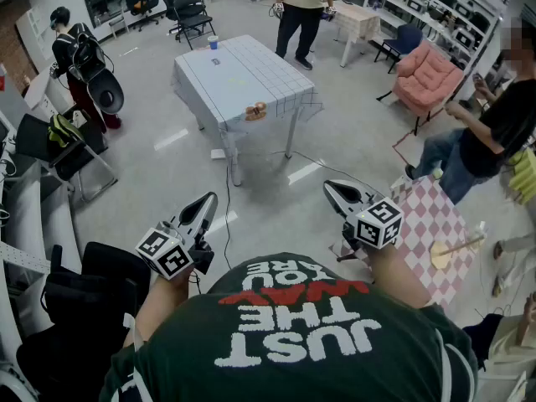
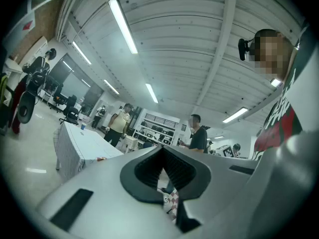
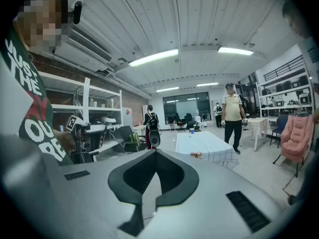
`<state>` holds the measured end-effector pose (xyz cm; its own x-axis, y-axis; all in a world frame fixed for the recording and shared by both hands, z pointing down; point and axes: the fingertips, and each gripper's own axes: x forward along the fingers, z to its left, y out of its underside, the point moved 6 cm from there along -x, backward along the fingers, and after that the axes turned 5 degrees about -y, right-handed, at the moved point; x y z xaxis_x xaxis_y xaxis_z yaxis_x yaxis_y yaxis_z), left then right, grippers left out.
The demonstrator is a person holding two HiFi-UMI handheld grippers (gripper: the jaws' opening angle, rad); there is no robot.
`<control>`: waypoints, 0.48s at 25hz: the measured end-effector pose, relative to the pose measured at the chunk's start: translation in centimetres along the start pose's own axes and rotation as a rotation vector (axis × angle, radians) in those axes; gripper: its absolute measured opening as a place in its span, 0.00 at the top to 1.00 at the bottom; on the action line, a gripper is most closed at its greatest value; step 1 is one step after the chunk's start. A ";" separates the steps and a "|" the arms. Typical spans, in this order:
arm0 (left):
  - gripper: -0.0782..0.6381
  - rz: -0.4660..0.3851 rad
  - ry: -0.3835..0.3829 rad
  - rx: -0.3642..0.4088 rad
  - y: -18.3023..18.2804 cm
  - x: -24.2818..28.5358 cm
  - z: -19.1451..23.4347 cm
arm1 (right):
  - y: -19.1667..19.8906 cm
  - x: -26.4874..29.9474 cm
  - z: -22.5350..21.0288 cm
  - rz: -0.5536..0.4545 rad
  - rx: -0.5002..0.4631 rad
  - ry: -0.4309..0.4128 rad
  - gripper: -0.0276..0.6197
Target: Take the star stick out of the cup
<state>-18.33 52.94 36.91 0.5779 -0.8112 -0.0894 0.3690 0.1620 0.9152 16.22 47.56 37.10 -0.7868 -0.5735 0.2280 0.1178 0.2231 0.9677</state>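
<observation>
Head view: left gripper (image 1: pixel 208 199) and right gripper (image 1: pixel 331 188) hang over the floor, near the checkered table (image 1: pixel 425 216). A yellowish stick (image 1: pixel 456 248), probably the star stick, lies there; I cannot make out a cup. Left gripper view: jaws together, empty. Right gripper view: likewise. The removal looks either done or unstarted.

I hold both claws out ahead of my chest, well apart from each other. My left claw (image 1: pixel 206 201) has its jaws pressed together with nothing between them. My right claw (image 1: pixel 332 188) is likewise closed and empty. Both point away from me, tips leaning slightly inward toward each other.
</observation>
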 end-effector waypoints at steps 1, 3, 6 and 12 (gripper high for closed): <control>0.88 0.001 0.000 0.000 0.0 0.0 0.0 | 0.0 0.0 0.0 0.003 -0.002 -0.001 0.91; 0.88 0.002 0.000 -0.001 0.2 0.1 0.0 | 0.1 0.1 -0.1 0.007 -0.004 -0.004 0.91; 0.88 0.006 0.008 0.004 0.2 0.4 -0.2 | 0.1 0.1 -0.4 0.011 -0.006 -0.005 0.91; 0.88 0.012 -0.002 -0.002 0.4 0.7 -0.2 | 0.2 0.1 -0.8 0.012 -0.008 -0.009 0.91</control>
<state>-17.64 52.58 37.17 0.5808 -0.8103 -0.0779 0.3635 0.1725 0.9155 16.62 46.94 37.39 -0.7907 -0.5637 0.2389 0.1323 0.2236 0.9657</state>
